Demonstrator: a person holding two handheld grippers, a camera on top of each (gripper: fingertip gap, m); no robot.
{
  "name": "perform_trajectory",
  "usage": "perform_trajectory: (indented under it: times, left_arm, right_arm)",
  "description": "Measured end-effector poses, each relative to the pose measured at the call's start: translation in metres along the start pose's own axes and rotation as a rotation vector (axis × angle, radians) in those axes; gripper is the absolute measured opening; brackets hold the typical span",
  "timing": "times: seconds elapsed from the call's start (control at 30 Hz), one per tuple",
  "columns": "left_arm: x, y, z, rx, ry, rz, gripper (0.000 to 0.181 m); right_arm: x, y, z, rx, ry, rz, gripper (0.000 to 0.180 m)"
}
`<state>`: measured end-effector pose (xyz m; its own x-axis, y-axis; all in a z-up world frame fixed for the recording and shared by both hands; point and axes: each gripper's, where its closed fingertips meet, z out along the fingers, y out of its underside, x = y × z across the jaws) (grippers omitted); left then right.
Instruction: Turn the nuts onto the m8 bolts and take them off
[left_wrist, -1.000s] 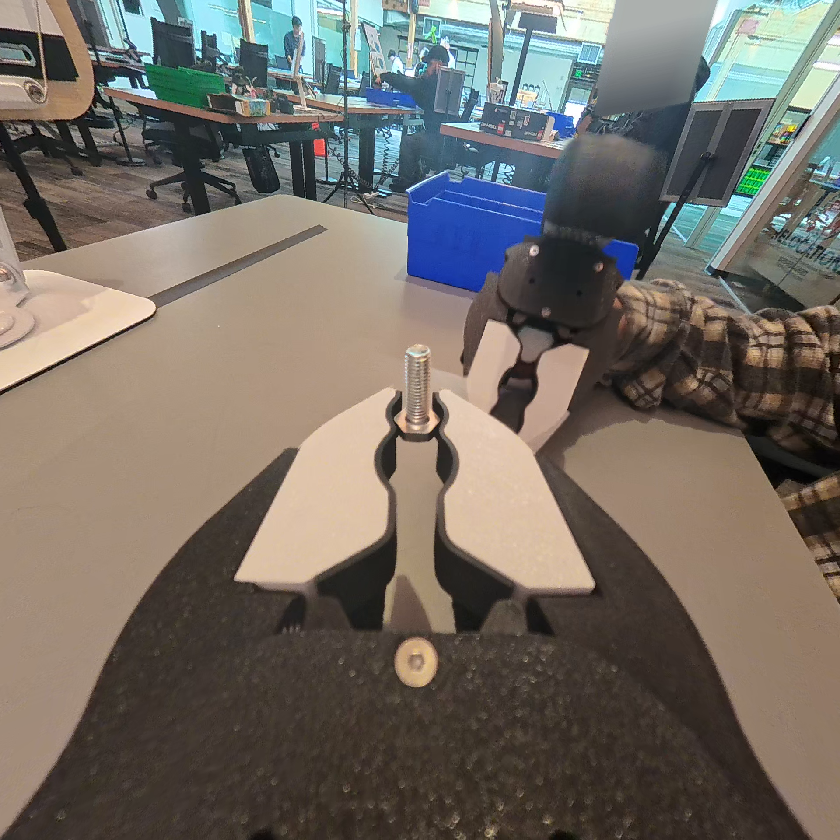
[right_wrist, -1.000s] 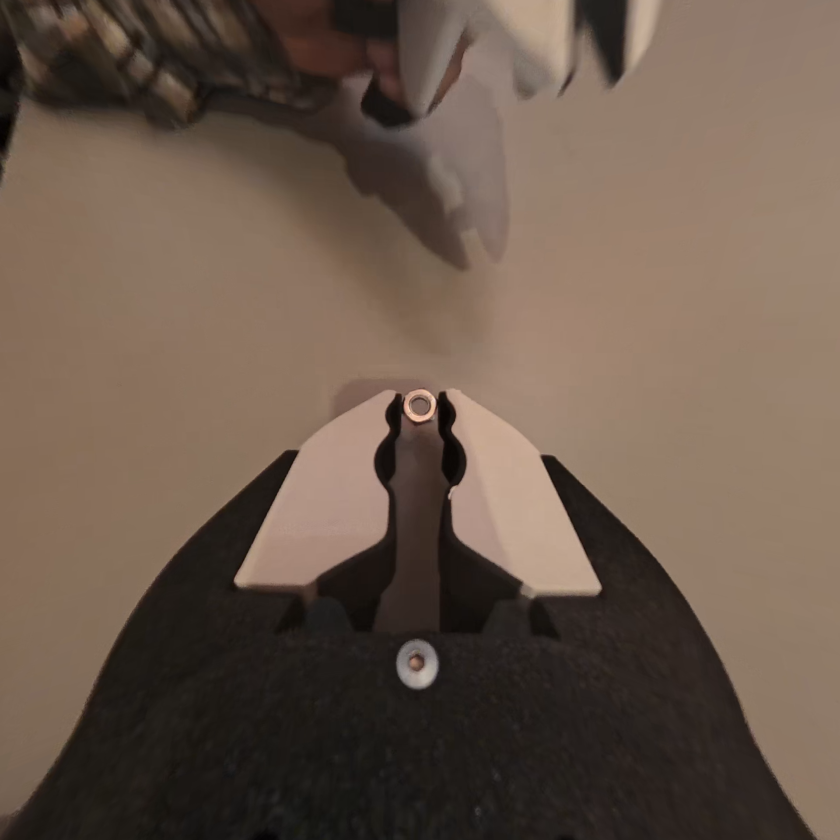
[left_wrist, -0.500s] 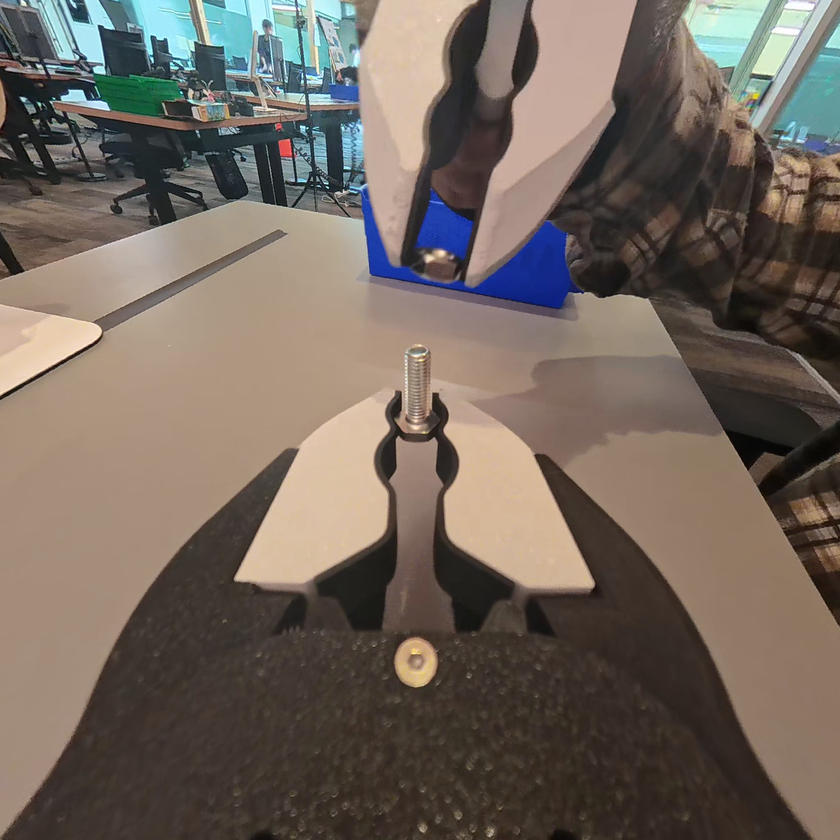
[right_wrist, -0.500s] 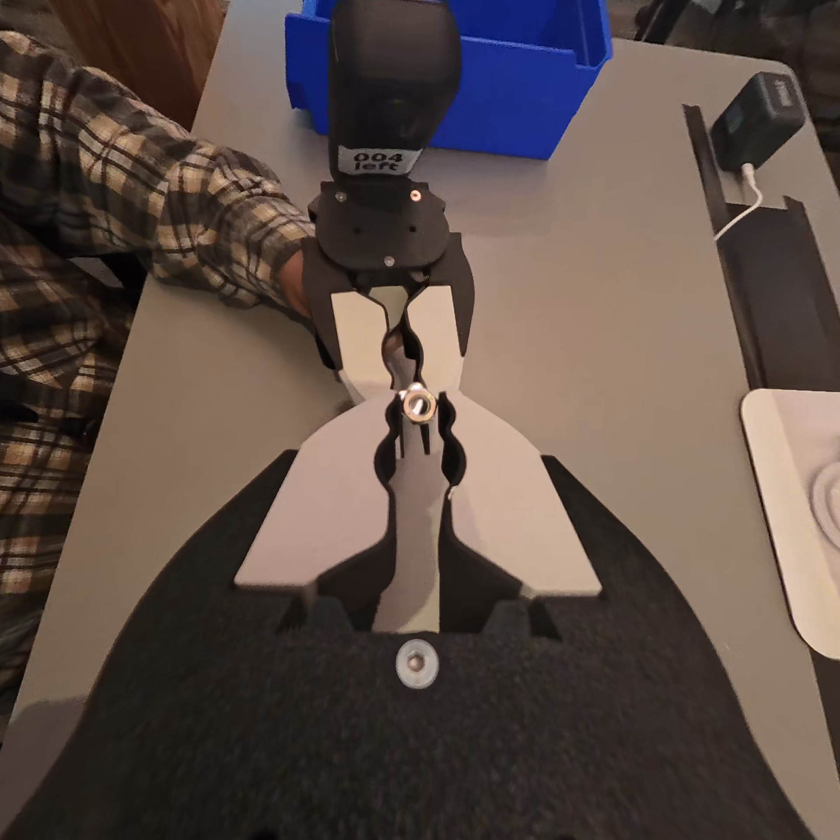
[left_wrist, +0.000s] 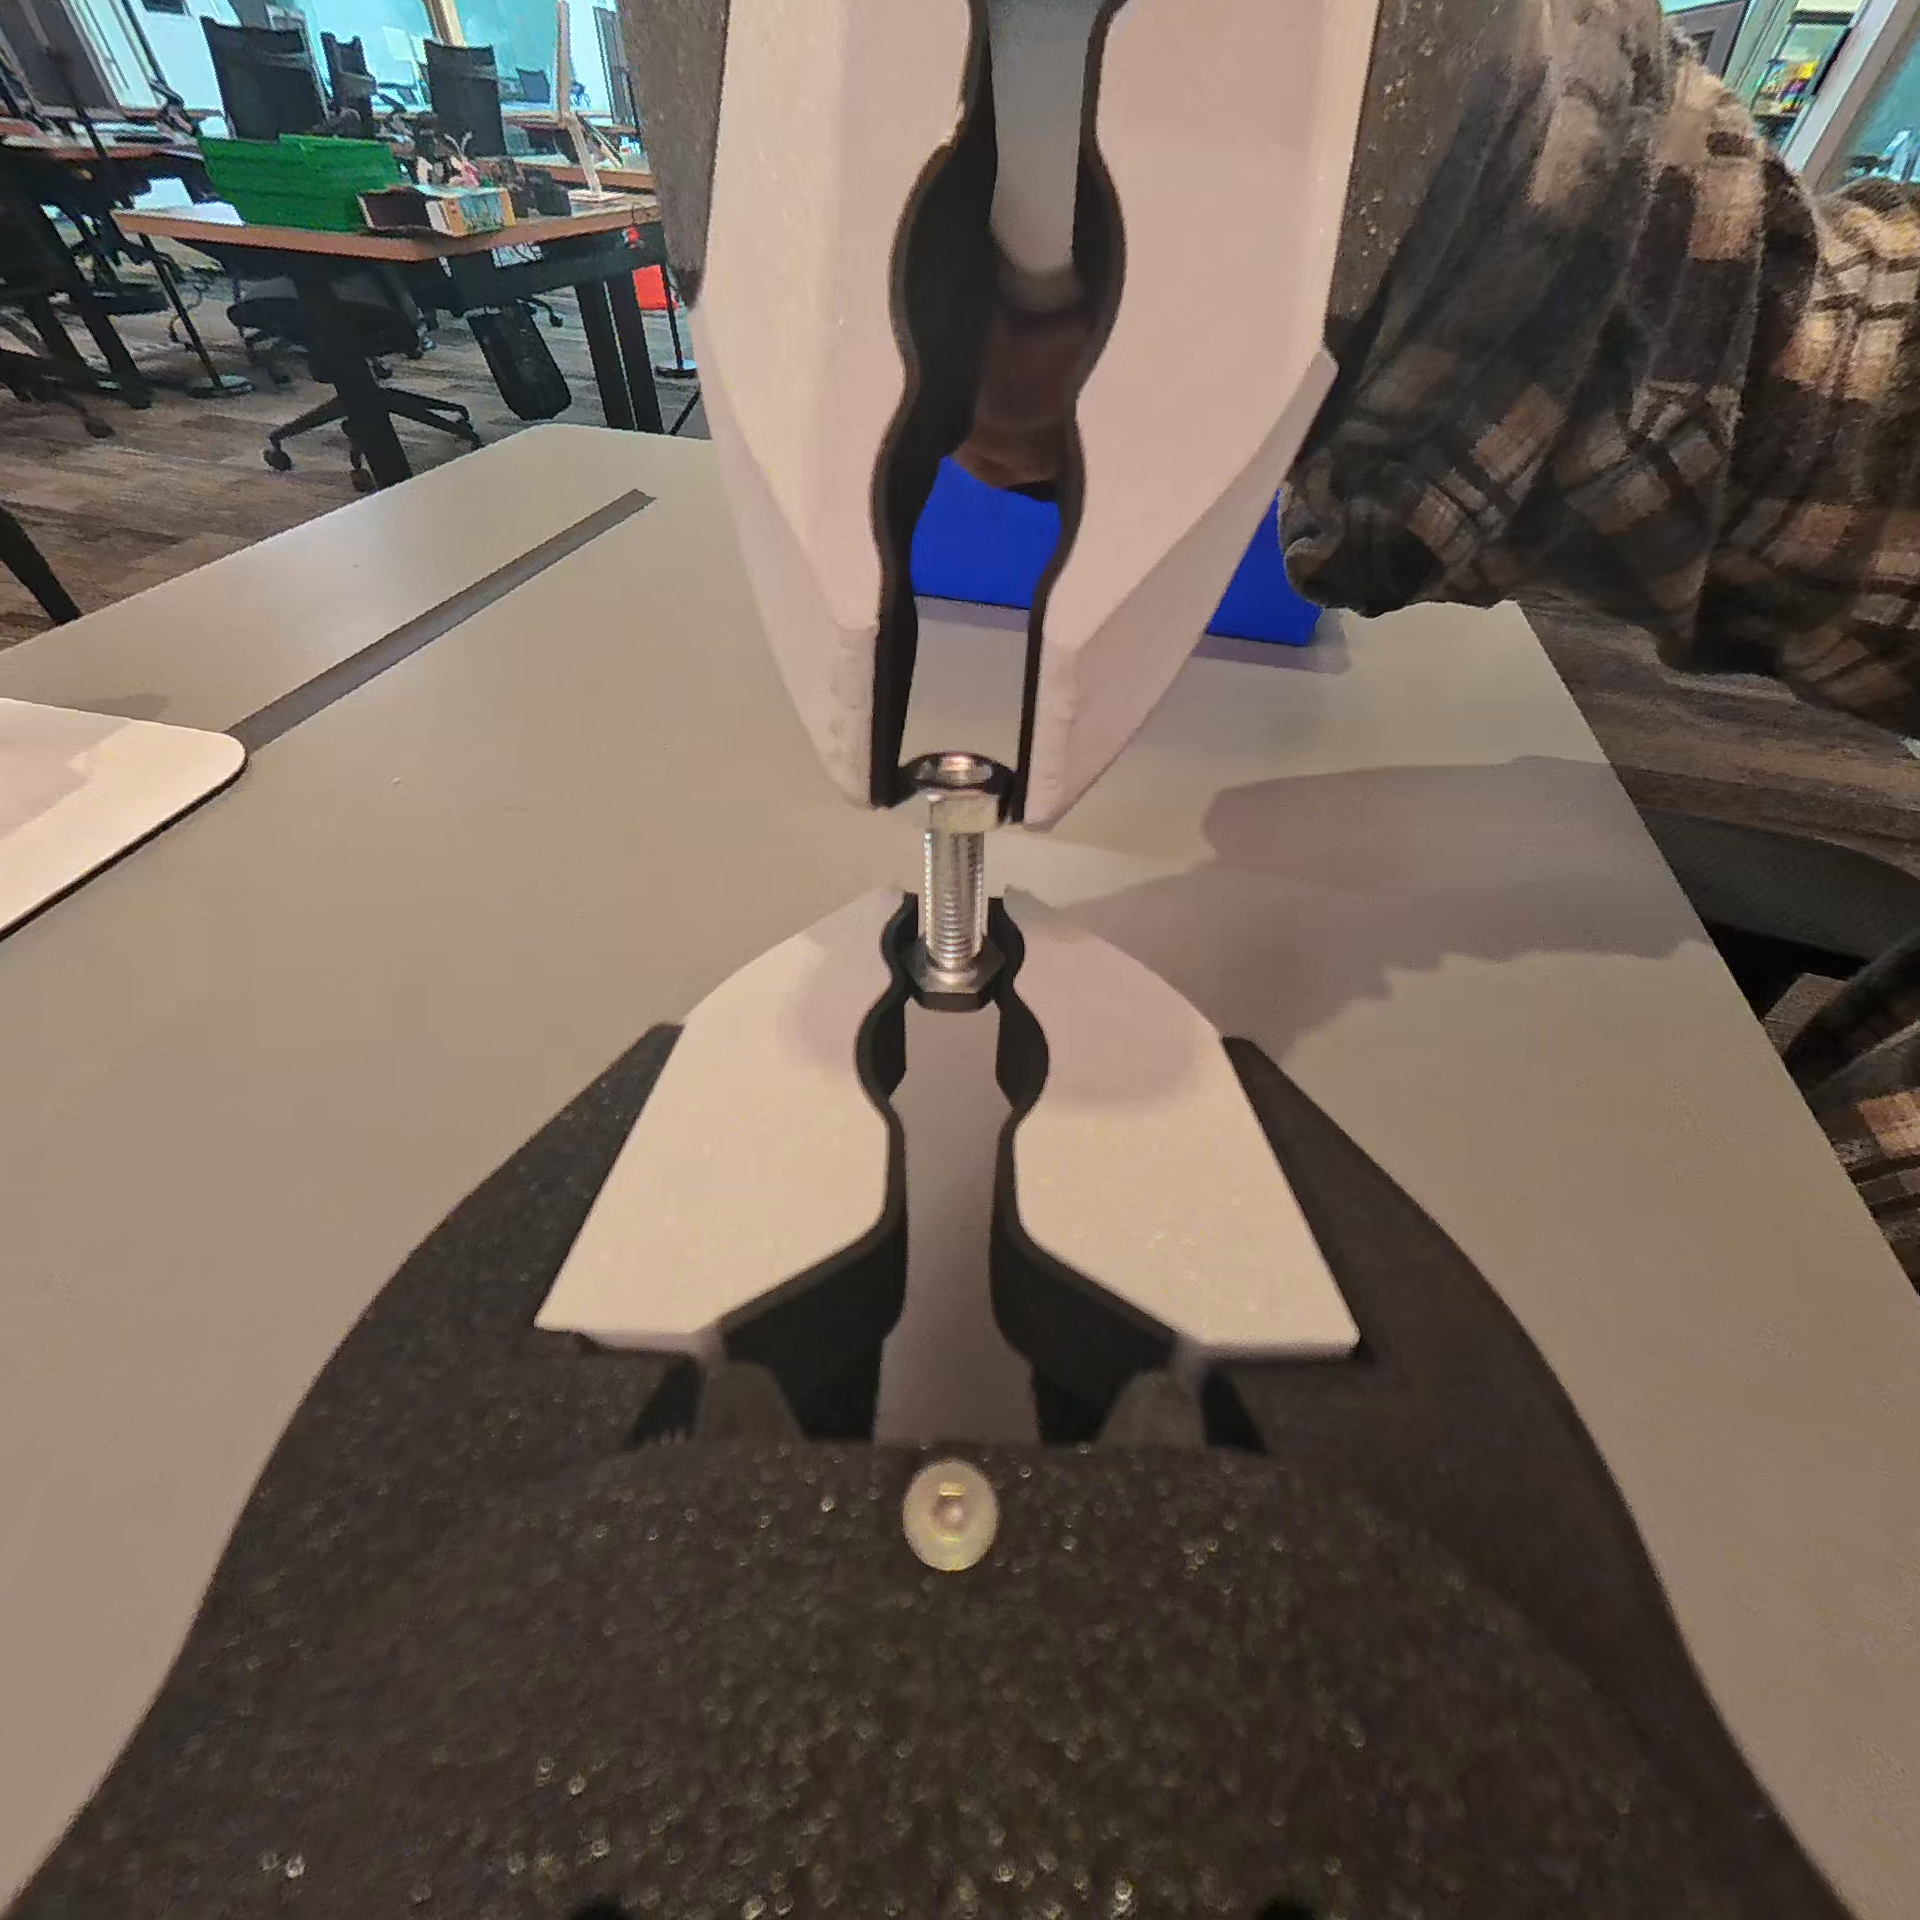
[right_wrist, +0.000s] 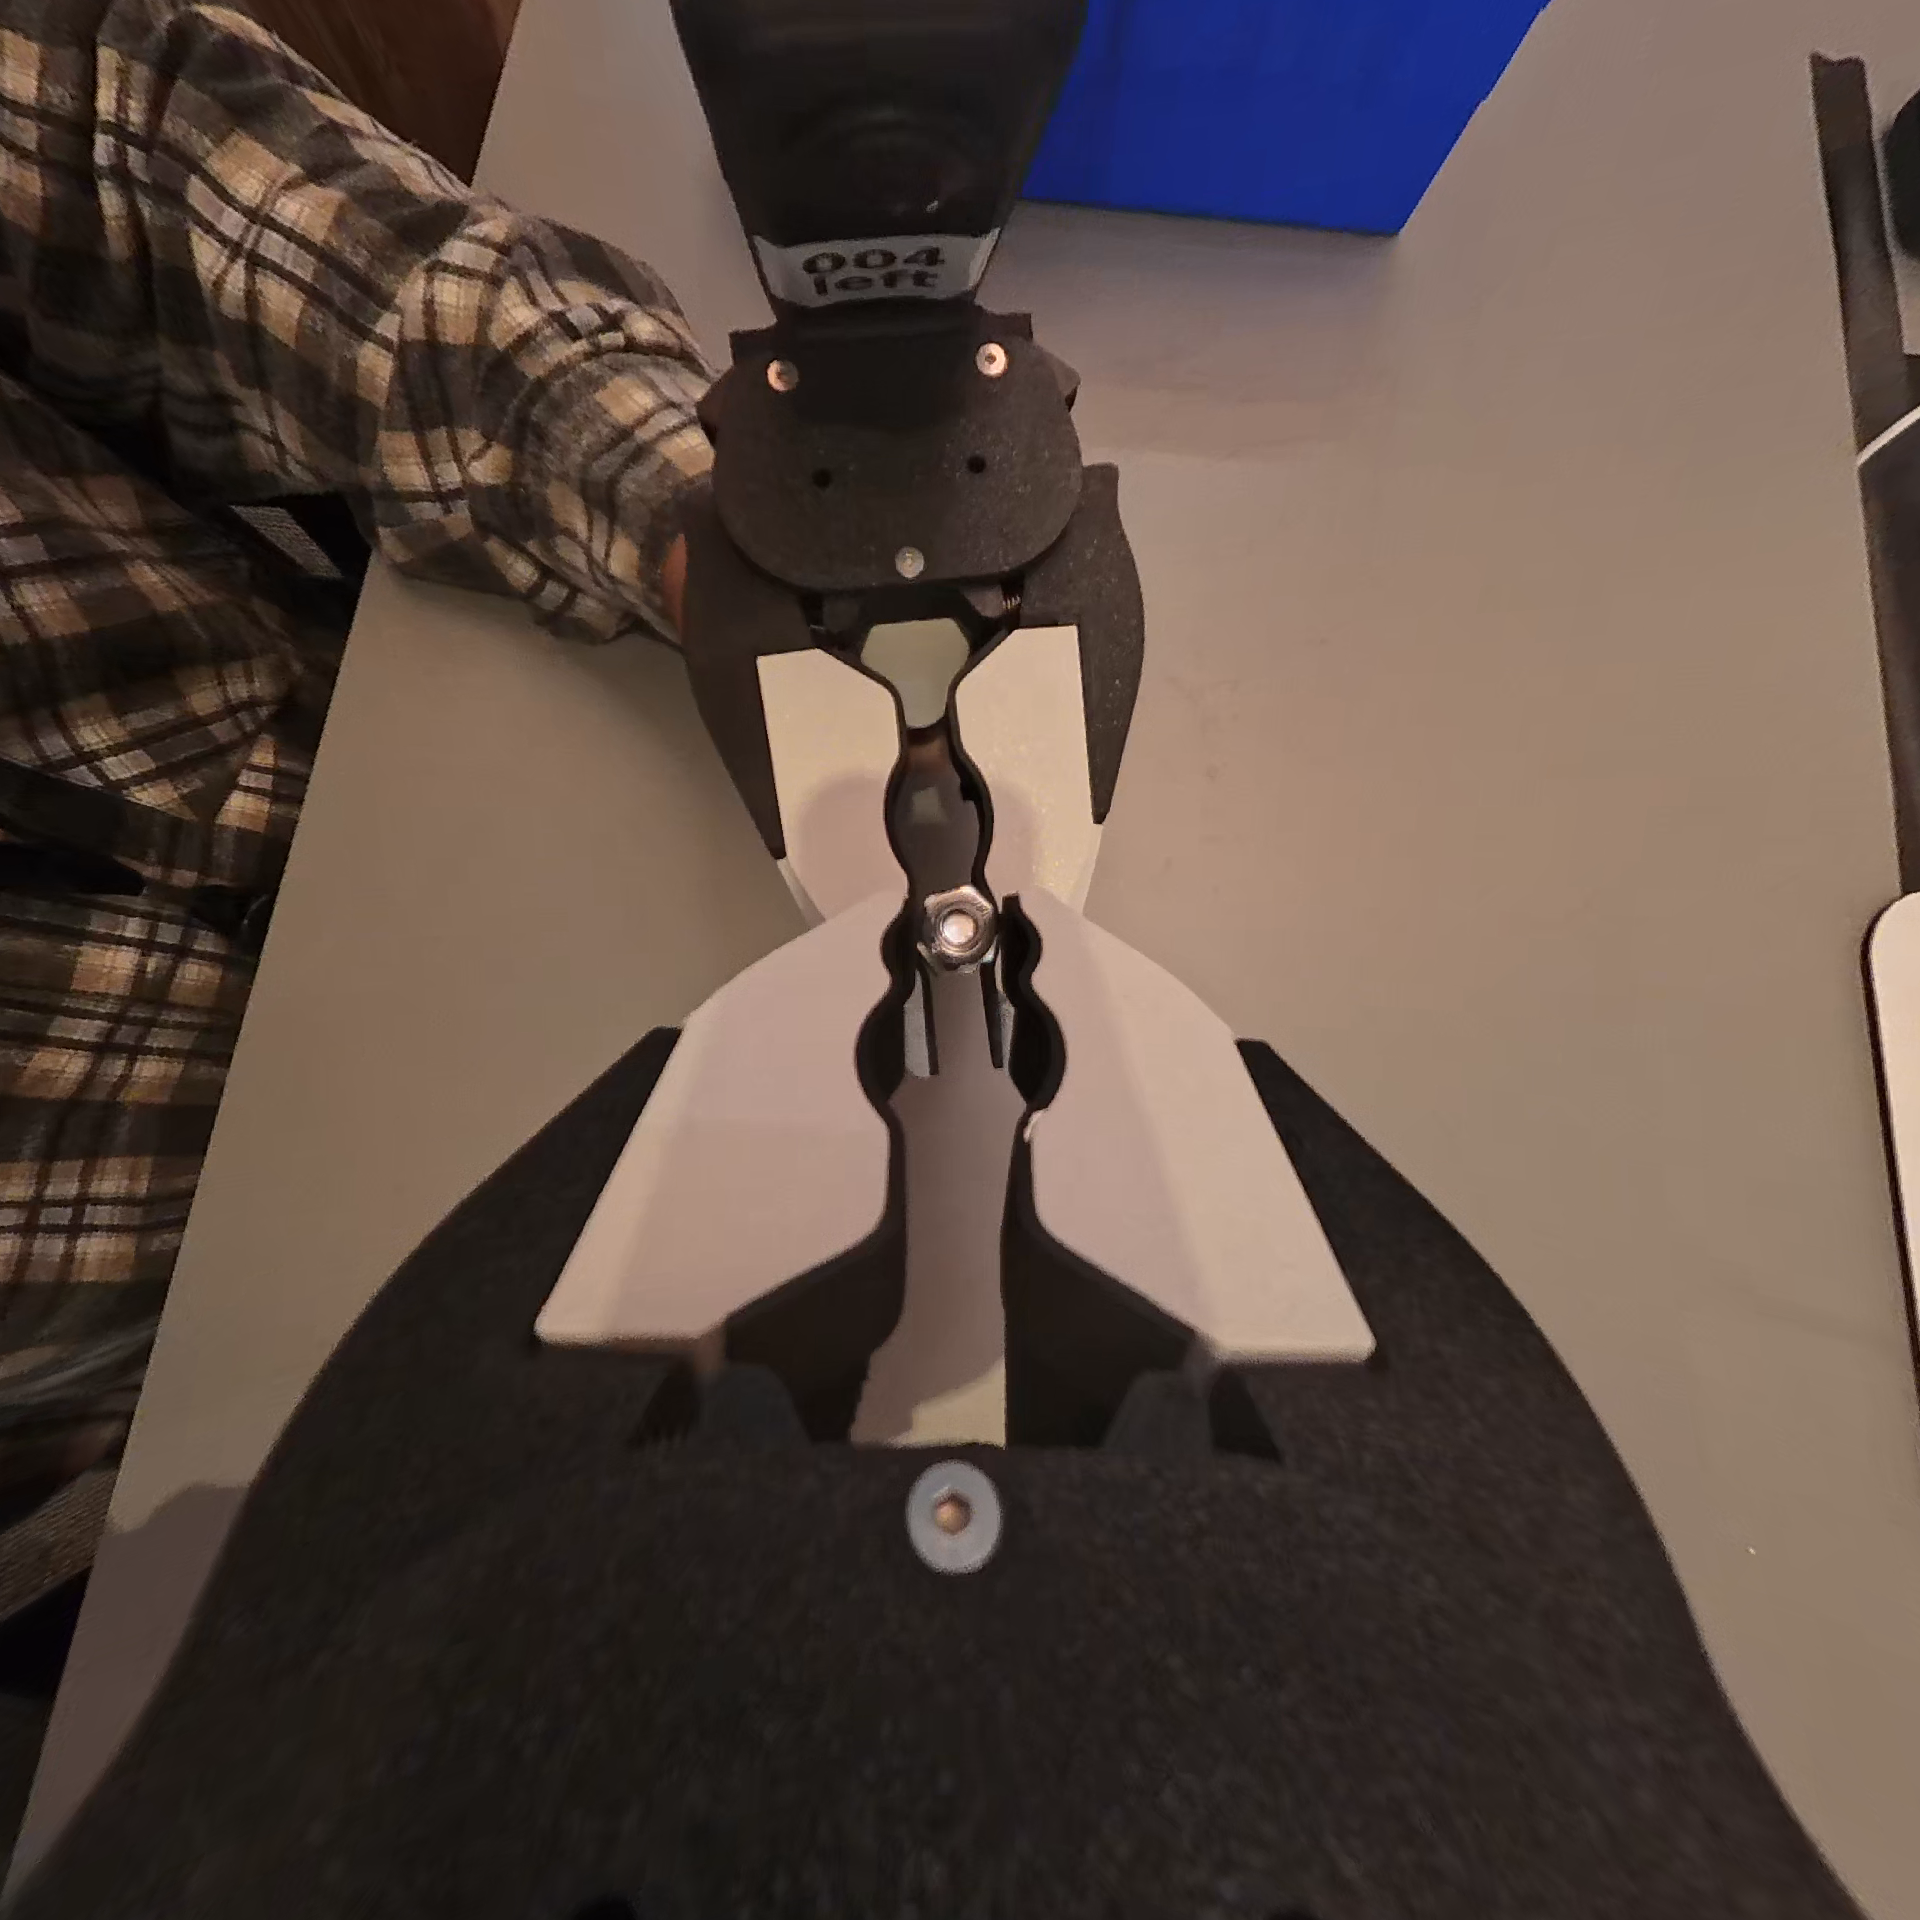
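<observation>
In the left wrist view, my left hand-held gripper (left_wrist: 954, 940) is closed on the hex head of the bolt (left_wrist: 954, 899), which stands upright with its threaded shank pointing up, above the grey surface (left_wrist: 436, 935). Directly over the bolt, my right hand-held gripper (left_wrist: 956, 790) points down, its white fingers (left_wrist: 800, 416) clamped on the nut (left_wrist: 954, 777), and the nut sits at the very tip of the bolt's thread. Beyond the bolt a blue bin (left_wrist: 1252, 603) rests on the surface, partly hidden behind the right hand-held gripper, and a plaid sleeve (left_wrist: 1621, 416) reaches in from the right of the bolt. To the left of the bolt, at the surface's edge, lies a white pad (left_wrist: 94, 790). In the right wrist view, I look down along my right hand-held gripper (right_wrist: 958, 940), which grips the nut (right_wrist: 956, 930) at its fingertips; the bolt's end shows inside the nut's hole. Just beyond the nut, my left hand-held gripper (right_wrist: 940, 883) faces me, closed beneath it, with a plaid sleeve (right_wrist: 364, 416) to the left of the nut and the blue bin (right_wrist: 1247, 125) farther beyond.
</observation>
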<state>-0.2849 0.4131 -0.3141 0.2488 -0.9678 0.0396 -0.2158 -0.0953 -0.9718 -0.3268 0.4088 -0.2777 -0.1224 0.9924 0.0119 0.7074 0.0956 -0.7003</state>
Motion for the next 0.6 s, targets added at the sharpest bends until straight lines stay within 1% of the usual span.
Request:
perform_trajectory:
  times: [0.23, 0.6]
  left_arm:
    - [-0.001, 0.011, 0.006, -0.09, -0.03, 0.029, 0.012]
    - [0.001, 0.012, 0.007, -0.093, -0.012, 0.018, 0.012]
  right_arm:
    - [-0.002, 0.01, 0.003, -0.071, -0.012, -0.007, 0.015]
    - [-0.003, 0.012, 0.003, -0.08, -0.016, -0.016, 0.015]
